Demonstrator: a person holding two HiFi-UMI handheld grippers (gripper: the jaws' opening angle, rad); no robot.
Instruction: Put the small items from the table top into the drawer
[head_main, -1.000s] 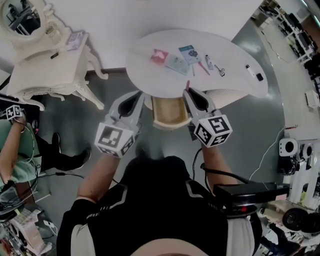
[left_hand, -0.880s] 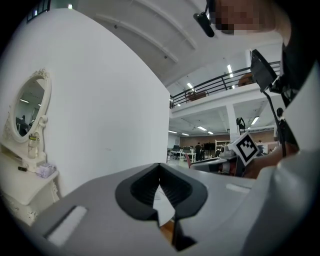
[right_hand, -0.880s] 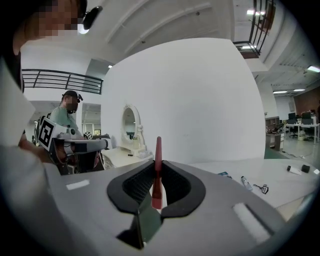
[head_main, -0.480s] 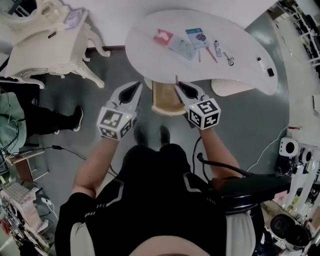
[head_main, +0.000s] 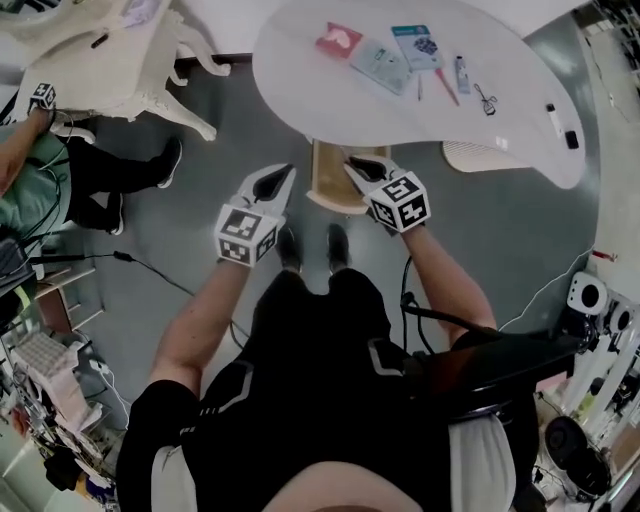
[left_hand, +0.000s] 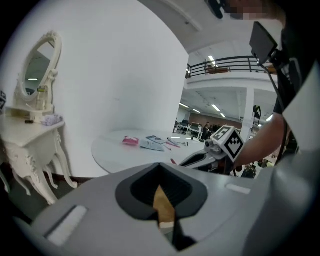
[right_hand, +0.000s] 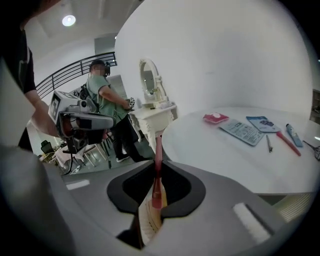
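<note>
Left claw (head_main: 284, 174), right claw (head_main: 352, 166) near drawer (head_main: 325, 185)

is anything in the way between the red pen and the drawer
Nothing visible. The right gripper holds the pen over the open drawer, whose wooden inside looks bare where it shows; the left gripper is off to one side, apart.

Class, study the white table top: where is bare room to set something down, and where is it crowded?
Bare: the left and near part of the white table top, bordered by the pink packet and the rim above the open drawer. Crowded: the far strip, where blue packets, tube, pens and scissors lie close together.
</note>
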